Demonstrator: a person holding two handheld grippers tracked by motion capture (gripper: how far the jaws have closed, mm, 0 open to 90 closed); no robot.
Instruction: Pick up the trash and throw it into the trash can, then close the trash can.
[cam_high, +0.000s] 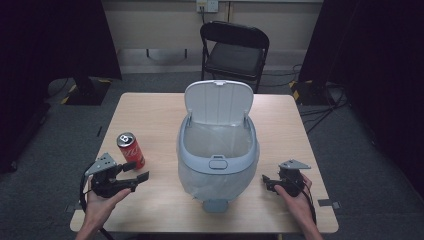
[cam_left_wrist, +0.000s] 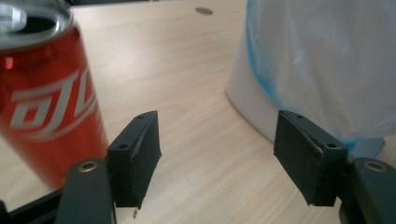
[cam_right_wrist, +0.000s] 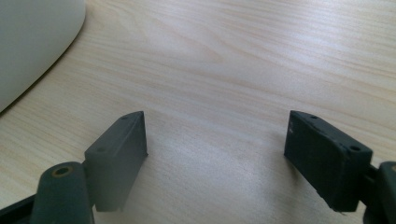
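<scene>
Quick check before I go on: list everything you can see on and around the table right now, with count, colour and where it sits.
Table: one, light wood, centre of the high view.
Bin: one, pale grey-blue with a clear liner, table centre near the front edge, lid open and upright.
Can: one, red, upright, left of the bin, beside the left claw.
Folding chair: one, black, behind the table.
Left claw: one, black, open, holding nothing, front left of the table.
Right claw: one, black, open, holding nothing, front right of the table.
Hands: two, left hand, right hand, each holding a claw.
</scene>
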